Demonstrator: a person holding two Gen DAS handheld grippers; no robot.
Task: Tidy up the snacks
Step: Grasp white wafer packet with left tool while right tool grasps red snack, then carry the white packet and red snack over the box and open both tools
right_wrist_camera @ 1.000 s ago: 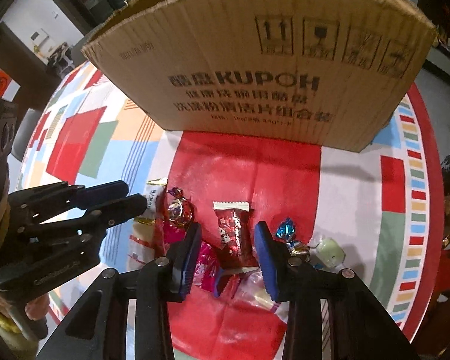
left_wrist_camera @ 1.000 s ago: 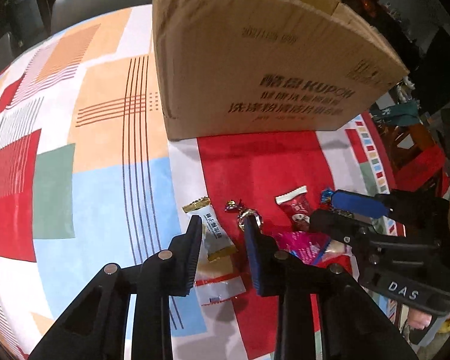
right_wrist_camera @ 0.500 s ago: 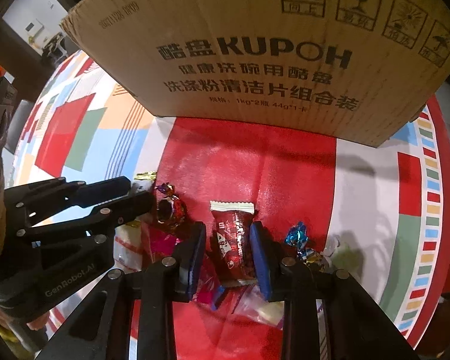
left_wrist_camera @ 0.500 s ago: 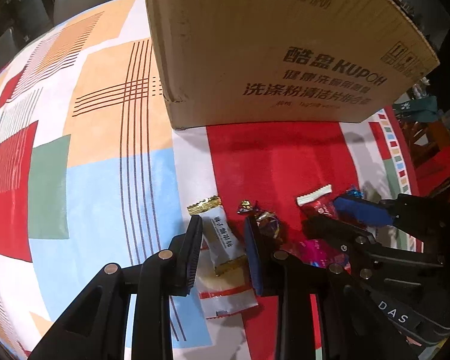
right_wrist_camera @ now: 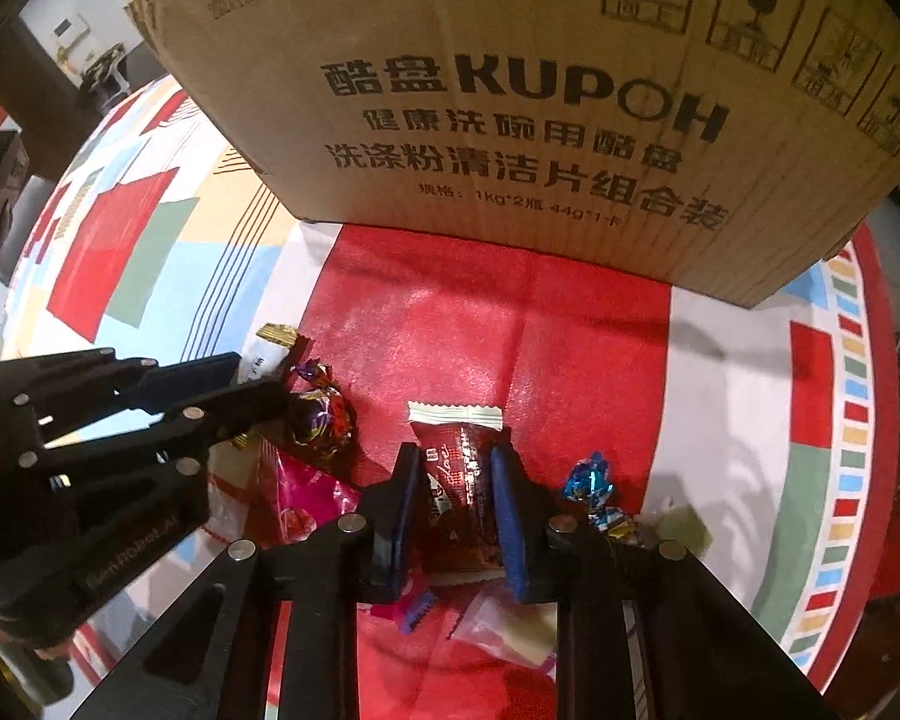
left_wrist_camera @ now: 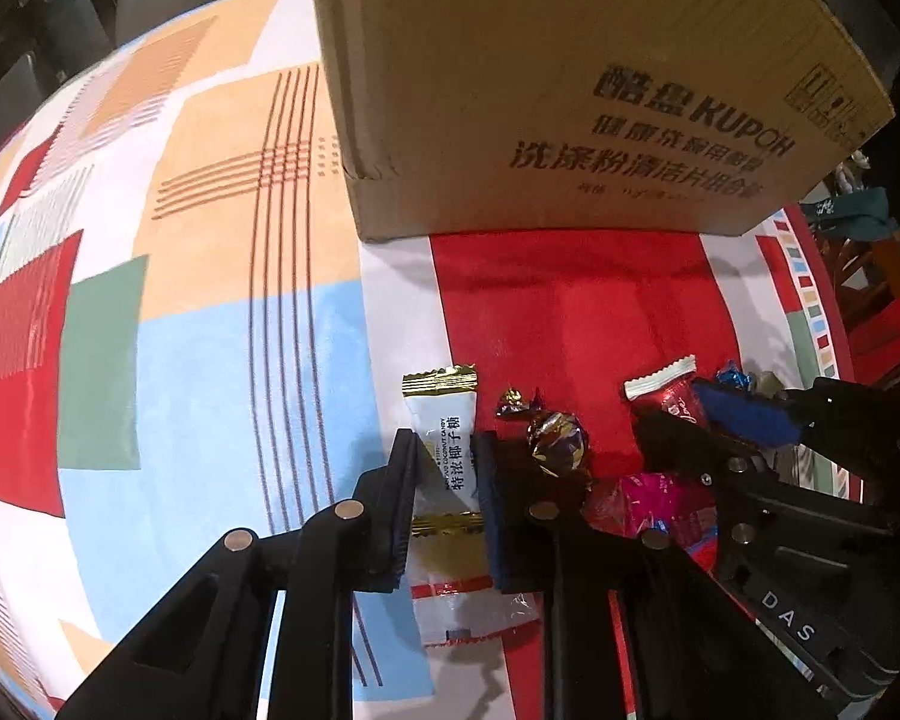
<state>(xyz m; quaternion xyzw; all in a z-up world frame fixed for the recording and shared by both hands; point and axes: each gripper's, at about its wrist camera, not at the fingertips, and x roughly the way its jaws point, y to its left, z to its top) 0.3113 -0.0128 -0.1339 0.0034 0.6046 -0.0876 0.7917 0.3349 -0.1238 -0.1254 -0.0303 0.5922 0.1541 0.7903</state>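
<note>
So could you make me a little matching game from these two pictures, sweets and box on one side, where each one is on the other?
Things:
1. white coconut candy
2. dark red candy
3. blue foil sweet
4. cardboard box

Places:
A. loose on the cloth, beside the right gripper
B. standing at the back of the table
C. pinched in the left gripper
D. pinched in the right gripper

Pairs: 1-C, 2-D, 3-A, 4-B

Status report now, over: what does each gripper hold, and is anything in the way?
Left gripper shut on white coconut candy. Right gripper shut on red candy. Cardboard box stands just behind; loose sweets crowd both.
</note>
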